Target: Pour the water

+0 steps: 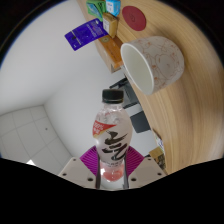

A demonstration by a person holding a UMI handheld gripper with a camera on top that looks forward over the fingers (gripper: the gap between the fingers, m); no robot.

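Observation:
My gripper is shut on a clear plastic bottle with a white cap, a white label with black script and pinkish liquid at its base. The pink pads press on both sides of the bottle's lower body. The bottle is lifted off the table and the scene is tilted. Its cap points toward a speckled beige cup with a white inside, which stands on the wooden table beyond the bottle. The cup's mouth faces the bottle.
A purple packet lies on the white surface beyond the table edge. A red round lid and coloured boxes sit at the far end of the table. A dark flat object lies by the bottle.

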